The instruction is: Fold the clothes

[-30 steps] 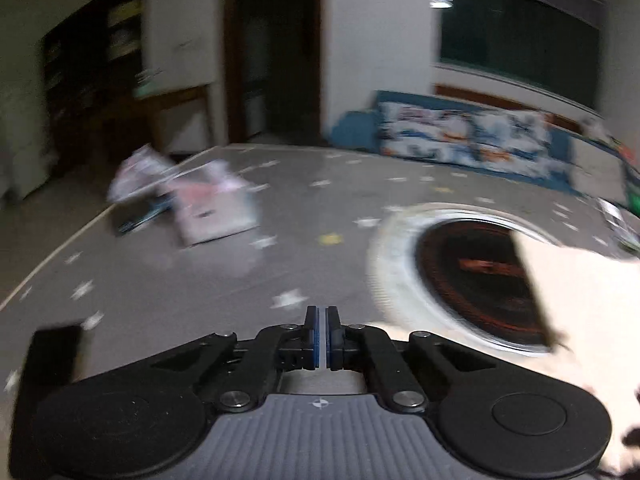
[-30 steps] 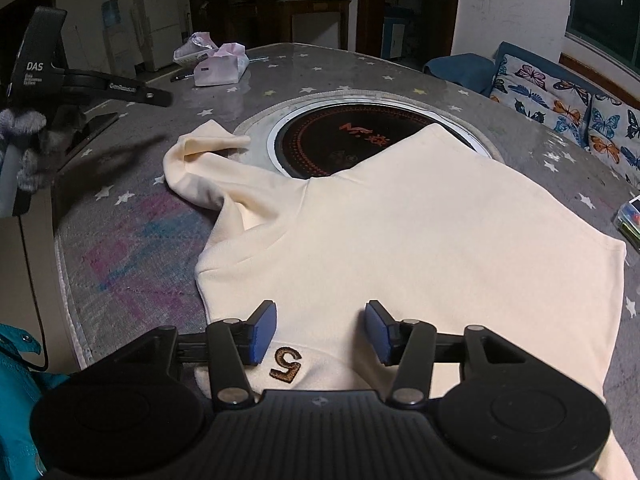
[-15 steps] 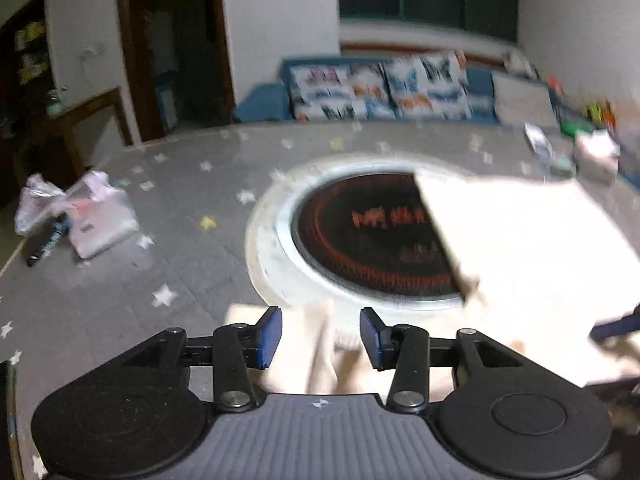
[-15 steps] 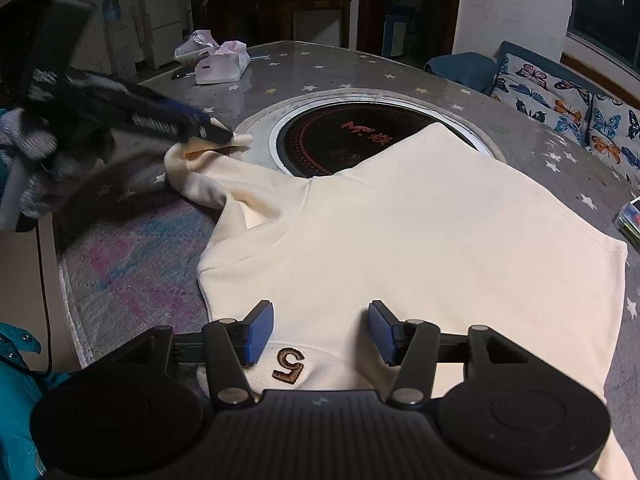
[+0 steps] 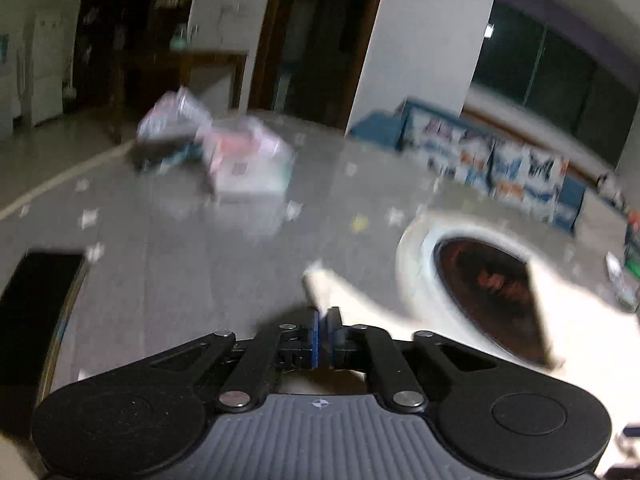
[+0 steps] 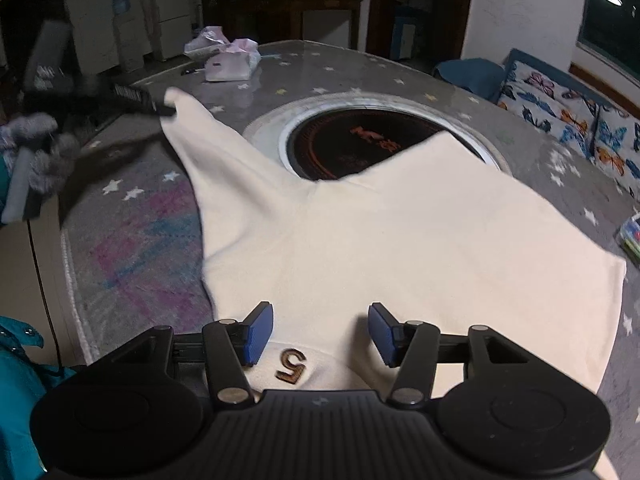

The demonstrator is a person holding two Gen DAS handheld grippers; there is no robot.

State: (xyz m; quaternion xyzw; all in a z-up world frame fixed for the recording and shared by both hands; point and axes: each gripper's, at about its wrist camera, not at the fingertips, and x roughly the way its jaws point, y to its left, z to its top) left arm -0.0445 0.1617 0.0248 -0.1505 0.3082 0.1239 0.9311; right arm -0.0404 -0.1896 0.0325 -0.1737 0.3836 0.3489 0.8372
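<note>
We have the cream sweater spread across the table, partly over its dark round centre. Its sleeve, crumpled a moment ago, now stretches toward ten o'clock, clamped in our left gripper. Our right gripper hovers, jaws apart, over the hem.

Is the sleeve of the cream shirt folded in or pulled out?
Pulled out: the sleeve stretches sideways from the cream shirt, its tip pinched by the left gripper.
</note>
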